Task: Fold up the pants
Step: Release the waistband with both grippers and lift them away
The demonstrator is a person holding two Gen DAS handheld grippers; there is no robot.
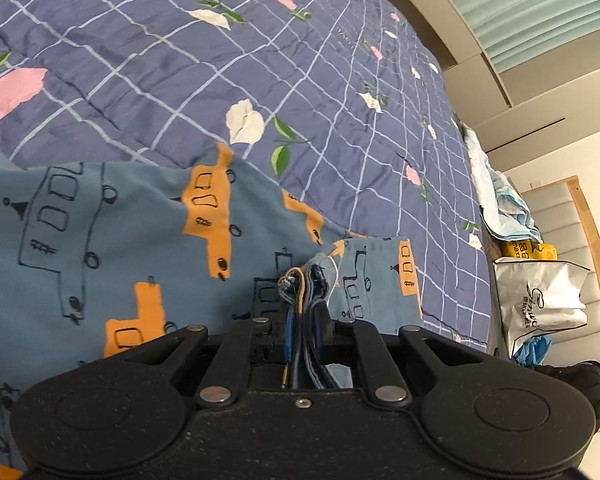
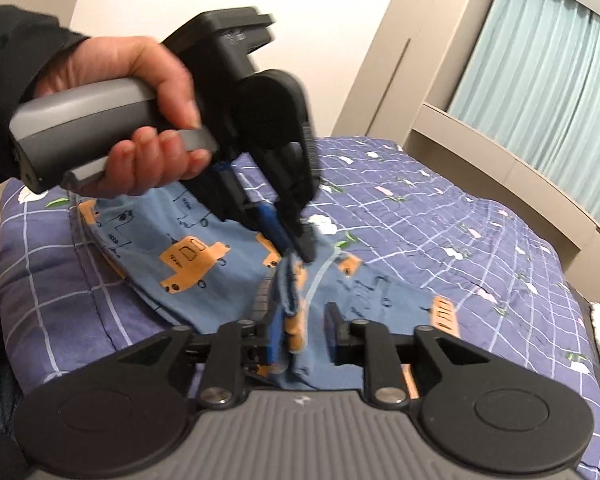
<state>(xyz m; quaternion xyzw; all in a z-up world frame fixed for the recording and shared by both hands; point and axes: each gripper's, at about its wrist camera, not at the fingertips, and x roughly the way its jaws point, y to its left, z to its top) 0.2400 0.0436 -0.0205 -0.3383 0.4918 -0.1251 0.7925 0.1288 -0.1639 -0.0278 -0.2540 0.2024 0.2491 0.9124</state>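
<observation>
The pants (image 1: 100, 232) are blue with orange and outlined car prints. They lie on the purple checked quilt (image 1: 188, 64). My left gripper (image 1: 304, 320) is shut on a bunched edge of the pants, with several fabric layers pinched between its fingers. In the right wrist view the left gripper (image 2: 296, 248) comes down from the upper left, held by a hand, and clamps the same fabric bunch. My right gripper (image 2: 300, 336) sits just in front of it with its jaws apart. A fold of the pants (image 2: 296, 320) lies between them against the left finger.
The quilt (image 2: 460, 232) covers the whole bed. A white shopping bag (image 1: 540, 304), a yellow packet (image 1: 526, 249) and light blue cloth (image 1: 508, 208) lie by the wooden headboard (image 1: 592, 240). A curtained window (image 2: 548, 80) is behind the bed.
</observation>
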